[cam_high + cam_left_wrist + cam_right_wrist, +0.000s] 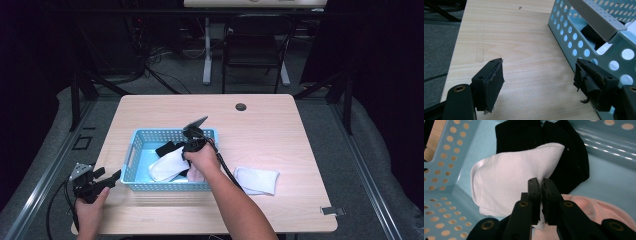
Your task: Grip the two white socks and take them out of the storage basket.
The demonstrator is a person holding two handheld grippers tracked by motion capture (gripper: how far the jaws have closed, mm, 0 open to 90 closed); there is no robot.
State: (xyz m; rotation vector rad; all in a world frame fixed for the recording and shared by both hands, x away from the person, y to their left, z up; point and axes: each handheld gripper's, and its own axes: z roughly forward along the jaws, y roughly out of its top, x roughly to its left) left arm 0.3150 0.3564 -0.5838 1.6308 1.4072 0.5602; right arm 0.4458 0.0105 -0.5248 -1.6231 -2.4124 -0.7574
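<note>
Right gripper (540, 182), centre of frame inside the blue basket (131, 150): jaws pinched on the white sock's (509, 185) edge, seemingly a thin fold. Could slip free on lifting, or drag the black sock (571, 157) along. Left gripper (539, 75), bottom left, jaws apart, empty.

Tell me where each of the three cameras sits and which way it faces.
High view: above the near table edge, looking forward and down at the blue basket; both forearms enter below.
Left gripper view: rides the left gripper, jaws open over the table.
Right gripper view: rides the right gripper, pinching the white sock.
Shared: all three show the basket.
</note>
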